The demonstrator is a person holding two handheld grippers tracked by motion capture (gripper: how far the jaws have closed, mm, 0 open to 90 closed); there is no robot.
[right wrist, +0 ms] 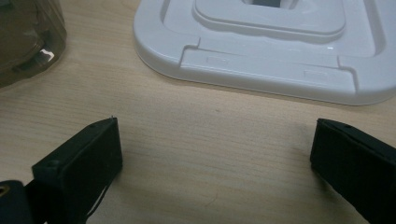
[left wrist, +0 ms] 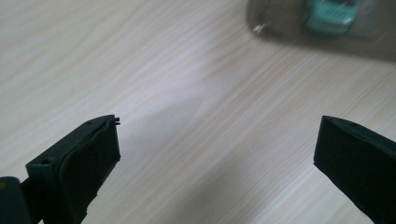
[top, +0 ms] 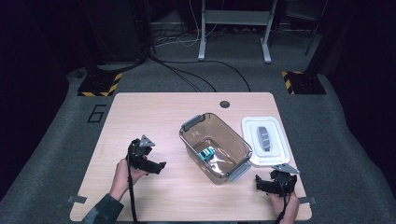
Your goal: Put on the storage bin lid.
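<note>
Fingers of both grippers stood wide and empty beside the clear bin (top: pixel 215 147); its white lid (top: pixel 266 140) looked light, rigid, best gripped at 1 rim.

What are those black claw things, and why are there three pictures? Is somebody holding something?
A person sits at a wooden table and holds a grabbing tool in each hand. The left gripper and the right gripper each have two black jaws that can pinch things.

The big picture comes from a camera up high, looking down at the table. The other two come from little cameras riding on the grippers, so you see the black jaws poking up from the bottom.

On the table stands a see-through brownish box with grey handles. Inside it lies a small teal toy car. Beside the box lies its white lid, flat on the table.

Nothing is held right now. Both grippers have their jaws wide open, with just bare table between them.
</note>
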